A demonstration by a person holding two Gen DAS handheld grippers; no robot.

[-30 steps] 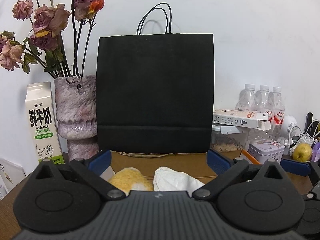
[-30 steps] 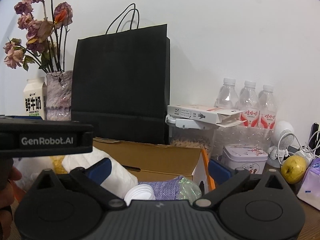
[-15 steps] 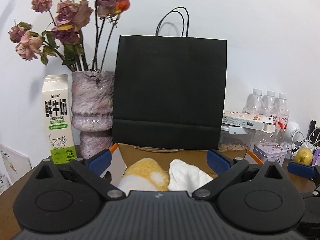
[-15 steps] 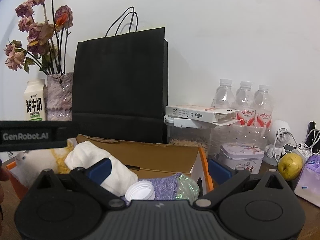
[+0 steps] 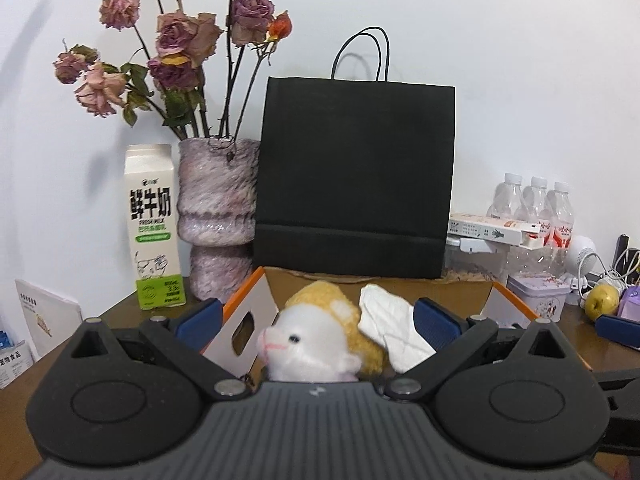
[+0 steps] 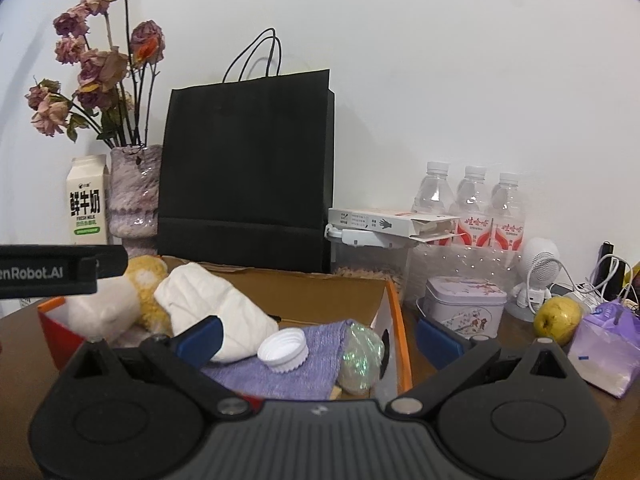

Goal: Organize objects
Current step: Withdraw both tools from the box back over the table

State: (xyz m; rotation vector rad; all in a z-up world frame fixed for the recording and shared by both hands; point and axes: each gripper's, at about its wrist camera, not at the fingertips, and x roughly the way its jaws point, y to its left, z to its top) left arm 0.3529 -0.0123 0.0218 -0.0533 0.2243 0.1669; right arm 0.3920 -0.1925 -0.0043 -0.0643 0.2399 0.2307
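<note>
Blue-padded fingers of the left gripper point(image 5: 316, 316) are standing wide apart, released and grasping nothing, levelled over the near edge of a cardboard box point(image 5: 380, 286) whose orange-trimmed flaps are opening outward. Directly between those fingers, a white and yellow plush toy point(image 5: 316, 340) is lying inside the box, its face turning toward the camera, with a crumpled white cloth point(image 5: 394, 330) touching its right side. The right gripper point(image 6: 320, 338) is likewise spread open and empty, hovering level above the right half of the same box point(image 6: 312, 292); its left finger is sitting over the box's contents while its right finger is hanging outside the box's right flap. Under it, a purple knitted cloth point(image 6: 296, 364) is lying in the box, carrying a white bottle cap point(image 6: 283, 349), with a shiny crumpled wrapper point(image 6: 362, 354) just beside the cloth against the right wall. The black body of the left gripper is reaching into the right wrist view from the left edge. Behind the box, toward the desk's back edge, a black paper bag point(image 5: 354, 180) is standing upright, with a vase of dried roses point(image 5: 218, 216) and a milk carton point(image 5: 154, 226) at its left. Toward the desk's right edge, water bottles point(image 6: 474, 208), a small tin point(image 6: 464, 306), a yellow-green pear point(image 6: 558, 319) and a purple packet point(image 6: 606, 346) are sitting.
</note>
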